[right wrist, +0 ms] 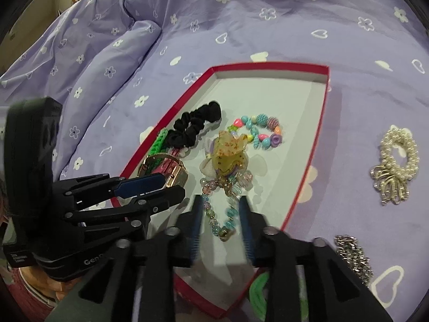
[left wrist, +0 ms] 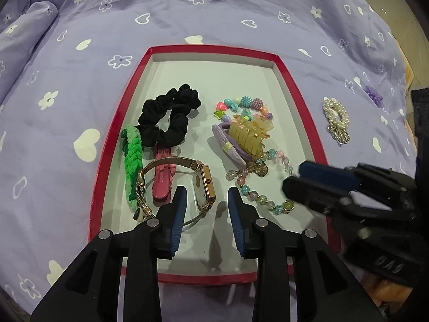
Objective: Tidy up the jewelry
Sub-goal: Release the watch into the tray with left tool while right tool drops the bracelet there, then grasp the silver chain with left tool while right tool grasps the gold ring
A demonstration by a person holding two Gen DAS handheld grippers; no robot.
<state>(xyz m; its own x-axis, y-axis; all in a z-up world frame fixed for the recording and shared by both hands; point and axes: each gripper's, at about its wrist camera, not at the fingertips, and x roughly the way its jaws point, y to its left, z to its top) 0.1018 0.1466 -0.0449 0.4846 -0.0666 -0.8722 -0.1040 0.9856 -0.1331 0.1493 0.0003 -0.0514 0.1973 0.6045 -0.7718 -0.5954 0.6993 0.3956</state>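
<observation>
I am letting go over the red box (left wrist: pixel 319 145): my left gripper (left wrist: pixel 207 201) is standing apart beside the watch (left wrist: pixel 206 185), my right gripper (right wrist: pixel 221 214) apart around the glass bead bracelet (right wrist: pixel 214 220). Next I am judging the pearl hair tie (right wrist: pixel 399 150) needs fetching. Two bead bracelets, one watch, one black scrunchie (left wrist: pixel 169 115) are lying inside.

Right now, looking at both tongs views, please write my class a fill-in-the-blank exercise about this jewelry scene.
1. The black scrunchie lies inside the ____-rimmed box.
2. The pearl hair tie lies on the bedsheet, ____ the box.
3. The gold watch lies beside a ____ hair clip.
4. The left tongs and right tongs are both ____.

Missing words: red; outside; pink; open
</observation>
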